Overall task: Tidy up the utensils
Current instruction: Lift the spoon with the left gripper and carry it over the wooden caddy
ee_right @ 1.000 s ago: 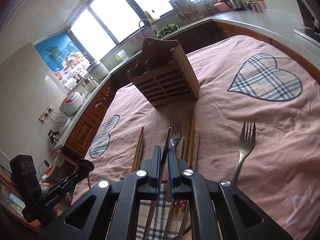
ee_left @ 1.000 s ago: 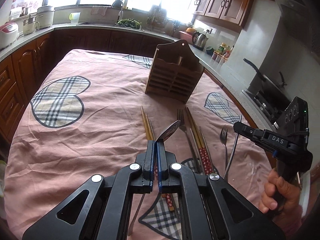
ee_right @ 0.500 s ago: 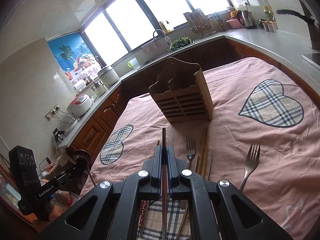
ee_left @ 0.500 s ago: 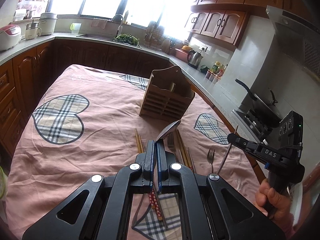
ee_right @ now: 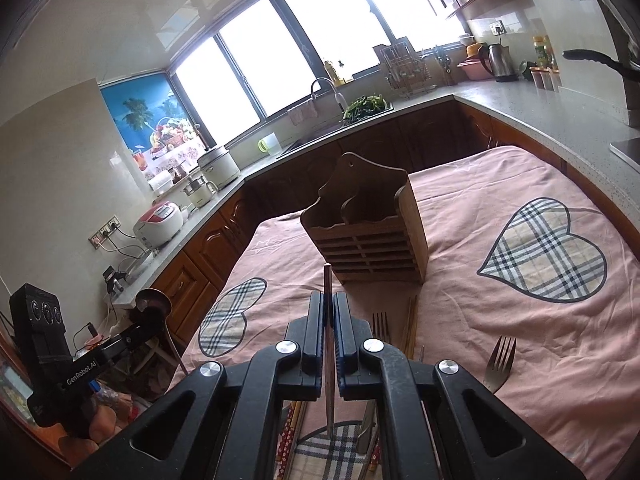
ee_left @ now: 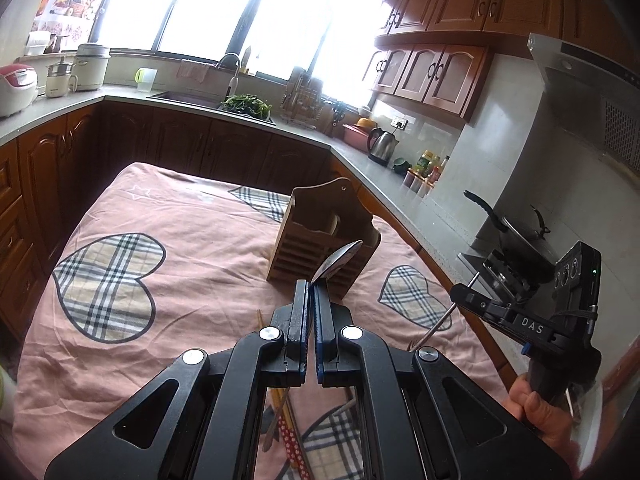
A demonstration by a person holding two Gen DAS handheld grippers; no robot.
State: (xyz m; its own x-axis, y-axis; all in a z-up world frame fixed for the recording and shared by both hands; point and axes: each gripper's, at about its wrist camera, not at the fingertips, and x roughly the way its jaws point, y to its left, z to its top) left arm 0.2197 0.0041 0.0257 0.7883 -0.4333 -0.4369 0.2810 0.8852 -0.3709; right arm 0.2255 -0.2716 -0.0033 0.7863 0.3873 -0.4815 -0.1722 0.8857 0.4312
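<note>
So far nothing appears to sit in the wooden utensil holder (ee_right: 370,236), which stands upright near the middle of the table (ee_right: 532,364), toward its far edge; its top compartments look empty from both wrist views. The left gripper (ee_left: 311,292) is clamped tight on a metal spoon (ee_left: 338,260), bowl pointing up toward the holder. The right gripper (ee_right: 328,304) is likewise pinched closed on a single thin chopstick (ee_right: 327,280), whose tip pokes up between the jaws. Both tools hang above the near edge of the table, short of the holder.

Left to sort, by my reading: two forks (ee_right: 498,364), one near the right edge and one beside a wooden chopstick pair (ee_right: 411,328), plus red-patterned chopsticks (ee_left: 290,436) under the grippers at the near edge. Nothing blocks the way to the holder; the pink cloth between is bare. A kettle (ee_left: 383,145) and rice cooker (ee_right: 158,225) stand on the counters, well apart.
</note>
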